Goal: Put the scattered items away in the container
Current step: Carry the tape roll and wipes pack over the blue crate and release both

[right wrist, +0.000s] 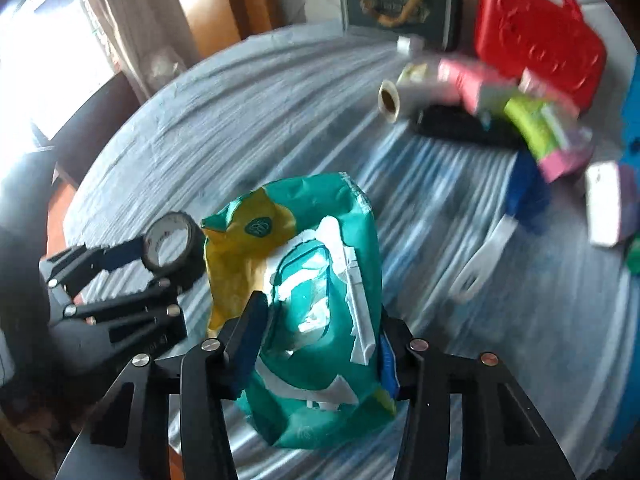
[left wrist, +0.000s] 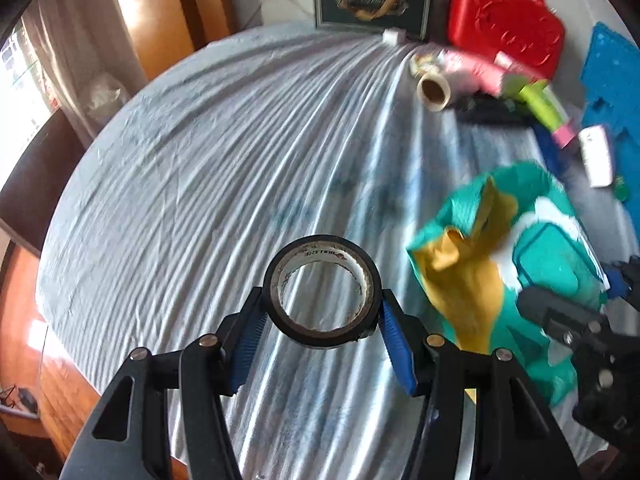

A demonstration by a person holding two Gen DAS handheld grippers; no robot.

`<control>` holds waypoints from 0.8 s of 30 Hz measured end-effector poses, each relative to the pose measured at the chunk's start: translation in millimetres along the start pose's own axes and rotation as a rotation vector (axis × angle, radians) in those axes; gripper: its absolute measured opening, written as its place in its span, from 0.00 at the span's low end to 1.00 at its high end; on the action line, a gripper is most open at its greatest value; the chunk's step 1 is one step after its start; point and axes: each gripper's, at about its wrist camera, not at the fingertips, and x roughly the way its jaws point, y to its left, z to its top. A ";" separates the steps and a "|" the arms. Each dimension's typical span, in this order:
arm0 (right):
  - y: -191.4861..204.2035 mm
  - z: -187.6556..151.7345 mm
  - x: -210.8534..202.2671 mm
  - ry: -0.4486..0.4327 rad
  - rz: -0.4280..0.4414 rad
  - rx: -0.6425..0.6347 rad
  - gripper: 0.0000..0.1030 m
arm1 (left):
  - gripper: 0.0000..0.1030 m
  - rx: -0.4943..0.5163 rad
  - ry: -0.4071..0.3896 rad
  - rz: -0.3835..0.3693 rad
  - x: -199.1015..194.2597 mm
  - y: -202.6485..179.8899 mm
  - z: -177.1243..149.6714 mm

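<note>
The left gripper [left wrist: 322,312] has its jaws clamped on a black roll of tape [left wrist: 322,286], one blue pad on each side of the ring, and the roll is held clear above the cloth. The right gripper [right wrist: 320,340] has its jaws closed on a teal and yellow wipes packet [right wrist: 308,300], gripping it by its sides with its white-edged flap facing the camera; the packet looks lifted off the cloth, though blur makes that hard to judge. From the right wrist view the two grippers are side by side, the tape roll just beside the packet's yellow corner. Under both lies a round worktop [left wrist: 200,160] covered in a wrinkled pale blue and white striped cloth. At its far right edge sits a huddle of scattered items: a cream roll with a cardboard core [left wrist: 433,91], a pink box [left wrist: 476,70], a lime green box [left wrist: 546,104], a black flat object [left wrist: 490,112] and a white bar-shaped item [left wrist: 597,156]. Behind them stand a red plastic case with handles [left wrist: 504,28] and a dark green framed box [left wrist: 372,2], with a blue container [left wrist: 612,76] at the right edge.
</note>
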 end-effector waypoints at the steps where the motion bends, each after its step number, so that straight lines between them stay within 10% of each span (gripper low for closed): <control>1: 0.1 6.2 -8.5 -0.025 -0.021 0.007 0.46 | 0.54 0.007 -0.016 -0.009 -6.7 -1.2 5.5; 24: -70.9 40.3 -293.9 -0.530 -0.461 0.202 0.46 | 0.54 0.247 -0.470 -0.336 -214.9 -150.0 106.8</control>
